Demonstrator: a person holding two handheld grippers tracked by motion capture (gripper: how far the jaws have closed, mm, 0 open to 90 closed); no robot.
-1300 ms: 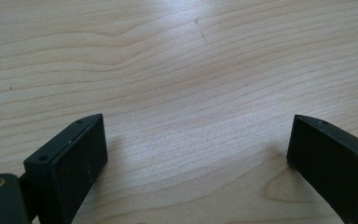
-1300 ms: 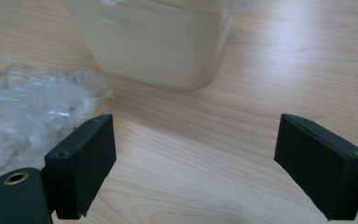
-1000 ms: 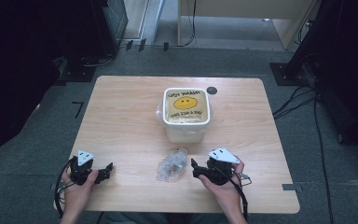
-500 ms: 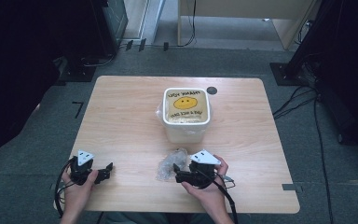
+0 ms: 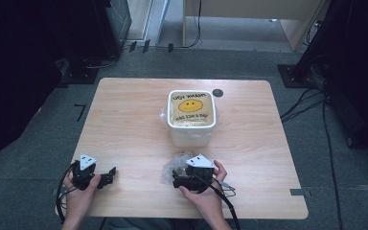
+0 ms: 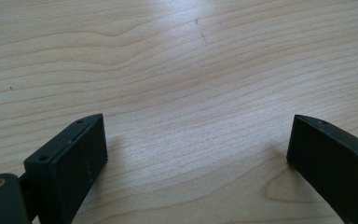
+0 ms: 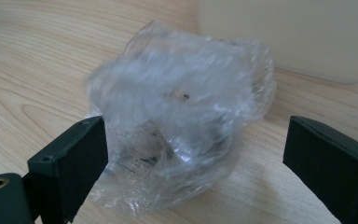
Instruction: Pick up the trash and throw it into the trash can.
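Observation:
A crumpled clear plastic bag (image 5: 172,167) (image 7: 182,126) lies on the wooden table near its front edge. My right gripper (image 5: 178,181) (image 7: 196,158) is open, and the bag sits between its two jaws, touching the left one. Behind the bag stands a white square tub (image 5: 191,120) (image 7: 298,32) lined with a yellow smiley-face bag. My left gripper (image 5: 109,175) (image 6: 198,154) is open over bare wood at the front left, with nothing between its jaws.
A small dark round disc (image 5: 217,93) lies on the table (image 5: 124,124) behind the tub. Cables trail from both grippers over the front edge. Grey floor with cables and dark equipment surrounds the table.
My right gripper has moved left from the front right and closed in on the plastic bag, which now sits between its jaws. The left gripper has stayed still.

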